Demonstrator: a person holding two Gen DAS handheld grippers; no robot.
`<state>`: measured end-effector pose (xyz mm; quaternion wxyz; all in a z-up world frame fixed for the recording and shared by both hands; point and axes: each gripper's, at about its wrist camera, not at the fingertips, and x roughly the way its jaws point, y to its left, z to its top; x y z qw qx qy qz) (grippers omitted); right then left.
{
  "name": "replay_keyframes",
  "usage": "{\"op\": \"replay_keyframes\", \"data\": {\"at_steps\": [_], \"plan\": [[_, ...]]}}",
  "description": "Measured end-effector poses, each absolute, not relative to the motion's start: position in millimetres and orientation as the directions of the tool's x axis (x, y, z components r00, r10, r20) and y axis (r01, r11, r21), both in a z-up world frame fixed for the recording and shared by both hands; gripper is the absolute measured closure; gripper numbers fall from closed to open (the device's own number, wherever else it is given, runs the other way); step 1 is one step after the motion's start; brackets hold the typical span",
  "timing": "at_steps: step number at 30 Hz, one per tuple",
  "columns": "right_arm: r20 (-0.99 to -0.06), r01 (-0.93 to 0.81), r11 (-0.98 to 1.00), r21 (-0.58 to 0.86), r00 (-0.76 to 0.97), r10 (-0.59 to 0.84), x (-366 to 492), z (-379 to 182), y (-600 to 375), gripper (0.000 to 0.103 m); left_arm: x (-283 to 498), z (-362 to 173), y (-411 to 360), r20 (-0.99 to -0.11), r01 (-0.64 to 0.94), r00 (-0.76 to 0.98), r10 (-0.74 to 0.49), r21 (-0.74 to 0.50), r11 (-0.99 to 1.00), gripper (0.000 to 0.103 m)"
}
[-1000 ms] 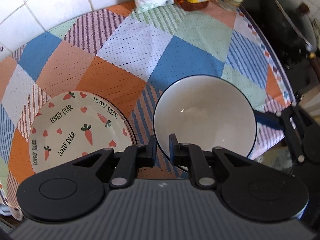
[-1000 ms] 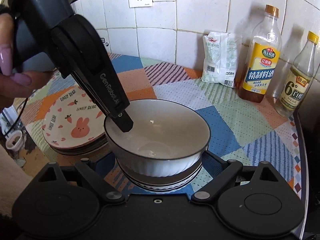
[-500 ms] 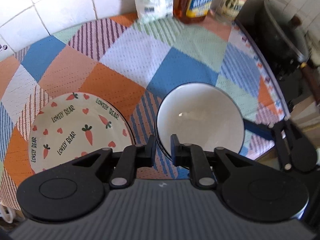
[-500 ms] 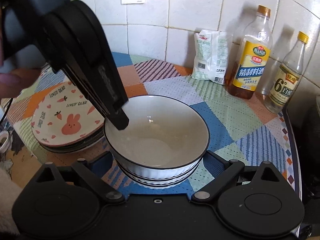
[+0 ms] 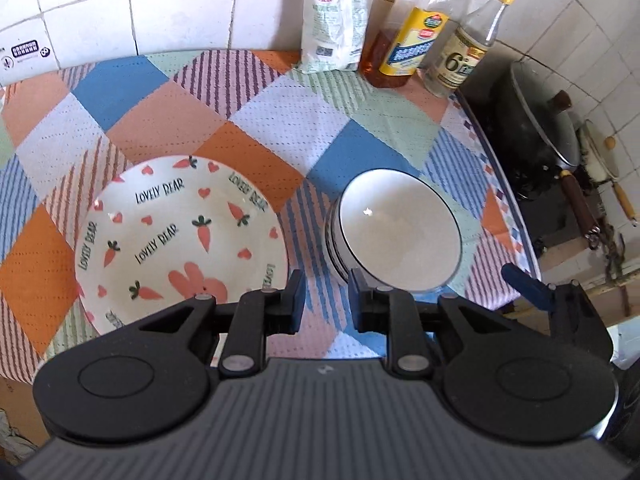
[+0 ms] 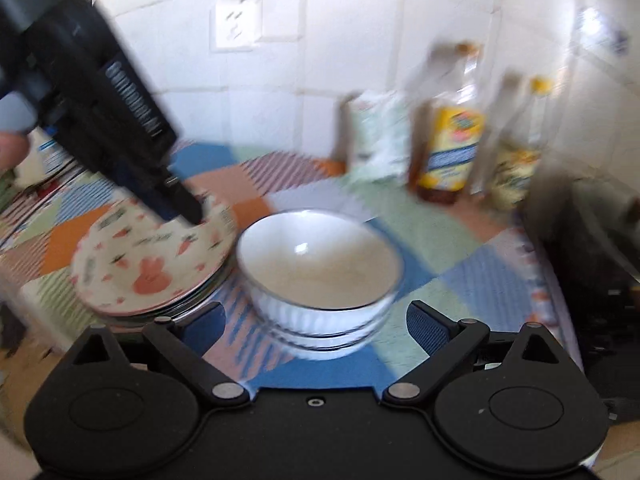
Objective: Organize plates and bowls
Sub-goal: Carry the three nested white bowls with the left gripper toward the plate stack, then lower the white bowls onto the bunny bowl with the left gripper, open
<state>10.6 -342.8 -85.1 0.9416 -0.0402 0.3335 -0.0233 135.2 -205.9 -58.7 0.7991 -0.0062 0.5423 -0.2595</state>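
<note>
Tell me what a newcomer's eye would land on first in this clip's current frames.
Probably the bunny-and-carrot "LOVELY BEAR" plate, topping a plate stack on the left of the patchwork tablecloth. Beside it on the right sits a stack of white bowls with dark rims. Both grippers are open and hold nothing: the left gripper sits over the gap between plate and bowls, and the right gripper frames the bowl stack.

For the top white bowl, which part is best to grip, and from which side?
Probably the thin dark rim of the top bowl, nearest the left gripper: one finger inside, one outside. It nests in other bowls, so only the rim is free.
</note>
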Motion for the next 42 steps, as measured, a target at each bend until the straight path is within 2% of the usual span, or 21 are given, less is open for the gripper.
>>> {"op": "replay_keyframes", "data": {"at_steps": [7, 14, 26, 30, 42], "plan": [[-0.605, 0.038, 0.997, -0.074, 0.793, -0.075, -8, -93, -350, 0.004, 123, -66, -193, -0.836, 0.374, 0.288, -0.467, -0.35, 0.859, 0.072], [-0.6, 0.021, 0.999, -0.044, 0.799, -0.043, -13, -123, -351, 0.004, 116, -70, -191, -0.782, 0.294, 0.354, -0.513, -0.428, 0.855, 0.063], [-0.588, 0.034, 0.999, -0.019, 0.808, -0.038, -12, -138, -350, 0.004, 110, -88, -220, -0.787, 0.296, 0.361, -0.501, -0.412, 0.862, 0.063], [-0.609, 0.017, 1.0, -0.026, 0.793, -0.029, -3, -146, -353, 0.004, 115, -97, -227, -0.815, 0.279, 0.367, -0.448, -0.363, 0.889, 0.062], [-0.633, 0.005, 1.0, 0.013, 0.774, 0.004, 28, -167, -359, 0.004, 139, -113, -231, -0.814, 0.289, 0.301, -0.497, -0.418, 0.861, 0.058]]}}
